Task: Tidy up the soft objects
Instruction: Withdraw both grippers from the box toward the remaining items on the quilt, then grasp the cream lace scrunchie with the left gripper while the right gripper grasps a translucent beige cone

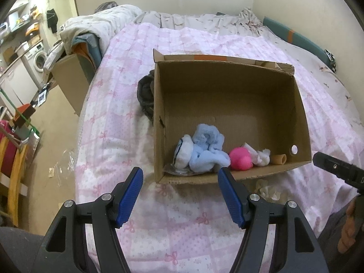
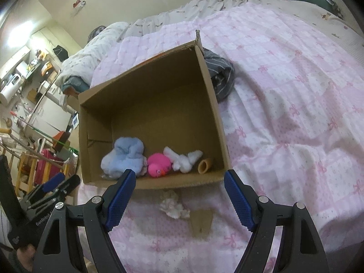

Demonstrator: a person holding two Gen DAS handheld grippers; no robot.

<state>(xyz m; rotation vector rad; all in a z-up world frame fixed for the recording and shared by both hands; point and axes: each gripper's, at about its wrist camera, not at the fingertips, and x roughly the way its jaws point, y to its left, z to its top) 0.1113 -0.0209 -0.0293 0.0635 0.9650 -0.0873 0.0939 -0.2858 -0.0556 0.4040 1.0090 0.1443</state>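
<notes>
From the left wrist camera, the left gripper (image 1: 180, 177) hovers over the pink quilt (image 1: 118, 118) with its blue pads (image 1: 130, 196) spread apart and nothing between them. Just beyond the fingertips sits an open cardboard box (image 1: 227, 95) on the bed. Along its near wall lie a light blue fleece bundle (image 1: 208, 151), a white cloth with dark trim (image 1: 182, 152) touching the bundle's left side, a pink rubber duck (image 1: 240, 159) just right of it, a crumpled white cloth (image 1: 259, 157) and a small tan tube (image 1: 279, 159) near the right corner. A dark grey garment (image 1: 145, 95) is bunched against the box's outer left wall. At the right edge the tip of the right gripper (image 1: 327, 163) shows, with fingers of a hand (image 1: 347, 229) below it.

From the right wrist camera, the right gripper (image 2: 179, 177) also has its jaws wide apart and empty, poised over the quilt (image 2: 284, 91) in front of the box (image 2: 154, 95). The same row lies inside: blue bundle (image 2: 126, 157), pink duck (image 2: 158, 165), white cloth (image 2: 184, 159), tan tube (image 2: 204, 165). Outside the box, on the quilt between the pads, lies a small crumpled white wad (image 2: 174, 207), possibly tissue or cloth, and just beside it a flat piece of cardboard (image 2: 201, 224). The grey striped garment (image 2: 220, 75) rests against the box's right outer wall. The left gripper (image 2: 58, 185) appears at the lower left.
</notes>
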